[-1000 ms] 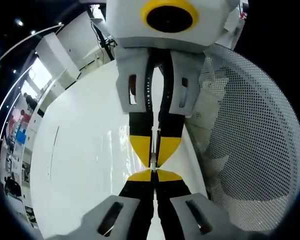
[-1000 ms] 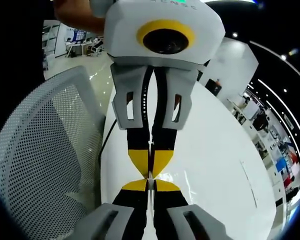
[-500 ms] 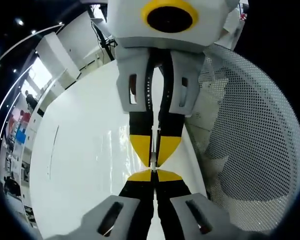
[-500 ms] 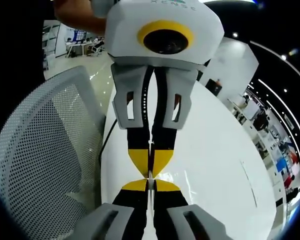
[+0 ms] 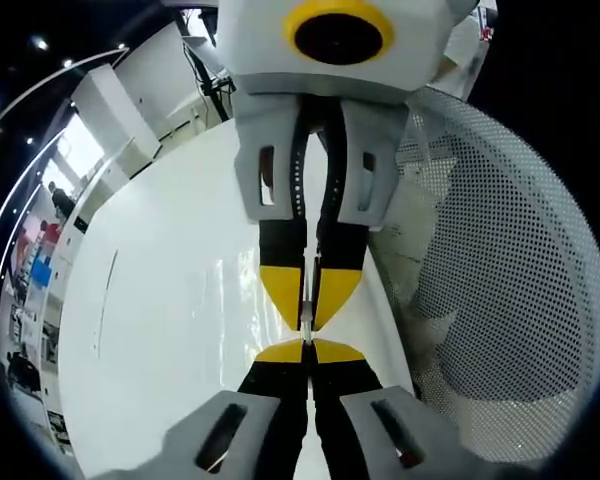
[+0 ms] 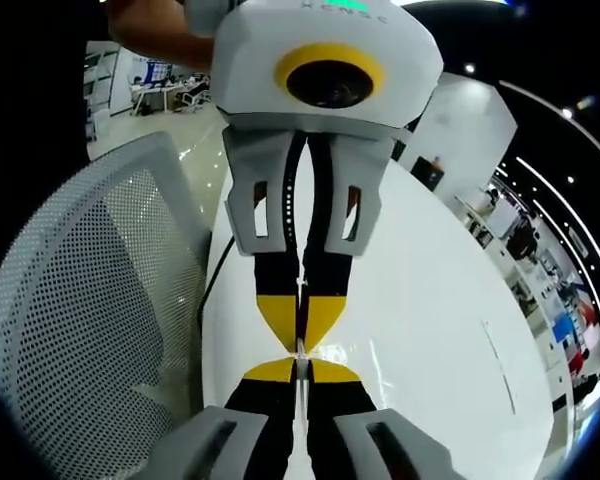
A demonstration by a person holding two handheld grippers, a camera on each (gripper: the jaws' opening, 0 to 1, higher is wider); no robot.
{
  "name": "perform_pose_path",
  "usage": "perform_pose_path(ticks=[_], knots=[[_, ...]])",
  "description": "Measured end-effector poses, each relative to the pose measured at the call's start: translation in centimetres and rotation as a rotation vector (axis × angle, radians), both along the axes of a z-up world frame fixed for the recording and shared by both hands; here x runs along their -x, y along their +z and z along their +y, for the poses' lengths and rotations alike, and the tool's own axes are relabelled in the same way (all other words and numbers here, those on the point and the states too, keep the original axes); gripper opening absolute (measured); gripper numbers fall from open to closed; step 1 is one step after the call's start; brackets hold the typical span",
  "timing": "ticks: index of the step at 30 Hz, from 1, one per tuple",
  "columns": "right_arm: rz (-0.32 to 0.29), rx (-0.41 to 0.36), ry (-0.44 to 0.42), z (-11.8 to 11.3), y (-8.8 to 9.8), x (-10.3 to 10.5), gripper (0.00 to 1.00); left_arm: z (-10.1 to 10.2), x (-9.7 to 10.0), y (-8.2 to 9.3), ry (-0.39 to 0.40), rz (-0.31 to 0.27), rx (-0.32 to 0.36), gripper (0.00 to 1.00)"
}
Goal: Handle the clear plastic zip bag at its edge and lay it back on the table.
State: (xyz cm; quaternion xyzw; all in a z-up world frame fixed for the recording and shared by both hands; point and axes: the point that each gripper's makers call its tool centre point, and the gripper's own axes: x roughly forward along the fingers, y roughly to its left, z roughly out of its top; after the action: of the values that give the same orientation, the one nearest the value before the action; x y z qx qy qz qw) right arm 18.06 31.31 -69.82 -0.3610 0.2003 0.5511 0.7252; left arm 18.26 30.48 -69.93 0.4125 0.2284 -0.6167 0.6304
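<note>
Both grippers meet tip to tip over the near edge of the white table (image 5: 150, 330), the left gripper (image 5: 307, 345) and the right gripper (image 6: 299, 360) each clenched on the edge of the clear plastic zip bag (image 5: 242, 290). The bag lies flat on the tabletop just beside them, with a white mesh chair (image 6: 70, 330) close against that table edge.

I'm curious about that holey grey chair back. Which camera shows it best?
The right gripper view: the mesh chair back shows nearly whole, curved rim included. The left gripper view shows it too, but cropped by the picture's edge.
</note>
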Motion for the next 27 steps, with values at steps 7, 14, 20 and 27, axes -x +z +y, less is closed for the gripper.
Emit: perform_pose_path(ticks=[7, 14, 20, 27], knots=[[0.002, -0.001, -0.001, -0.04, -0.03, -0.02, 0.0, 0.03, -0.05, -0.05, 0.001, 0.002, 0.0, 0.0], [0.002, 0.0, -0.001, -0.08, -0.04, -0.01, 0.0, 0.07, -0.03, -0.01, 0.003, 0.001, 0.0, 0.0], [0.002, 0.002, -0.004, -0.28, -0.03, 0.0, 0.0, 0.22, -0.04, 0.03, 0.006, 0.0, -0.001, 0.0], [0.002, 0.004, -0.005, -0.36, -0.04, 0.07, 0.0, 0.31, 0.0, 0.02, 0.008, 0.001, 0.0, 0.0]])
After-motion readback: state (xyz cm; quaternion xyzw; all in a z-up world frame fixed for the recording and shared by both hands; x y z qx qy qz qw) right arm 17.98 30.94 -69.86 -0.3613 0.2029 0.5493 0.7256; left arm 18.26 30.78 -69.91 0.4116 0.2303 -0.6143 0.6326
